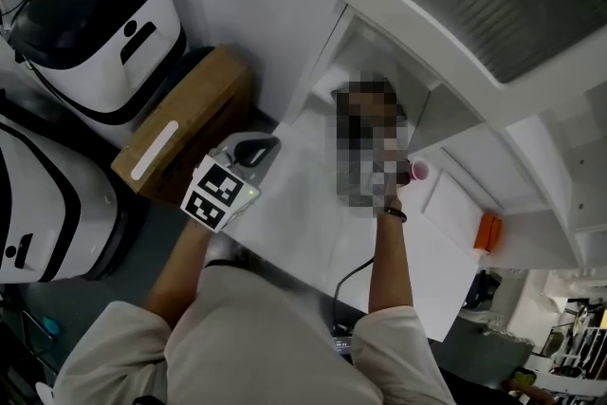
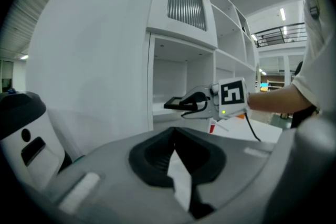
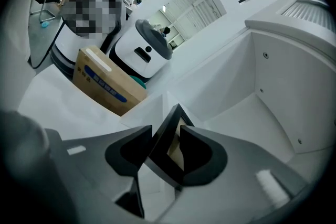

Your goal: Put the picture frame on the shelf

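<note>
The picture frame (image 3: 160, 149), black-edged with a pale picture, stands tilted between the jaws of my right gripper (image 3: 165, 127), inside a white shelf compartment (image 3: 252, 113). The jaws look spread slightly wider than the frame, so it sits loosely between them. In the left gripper view, the right gripper (image 2: 184, 105) reaches into the lower opening of the shelf unit (image 2: 178, 44), with the frame (image 2: 172, 105) sticking out ahead of it. My left gripper (image 1: 258, 147) hovers over the white table (image 1: 313, 232), shut and empty. In the head view a mosaic patch covers the right gripper.
A cardboard box (image 1: 180, 123) and two white-and-black machines (image 1: 104, 24) stand left of the table. A pink cup (image 1: 419, 171) and an orange object (image 1: 487, 232) sit on the table near the shelf. A black cable (image 1: 351, 275) trails along the right forearm.
</note>
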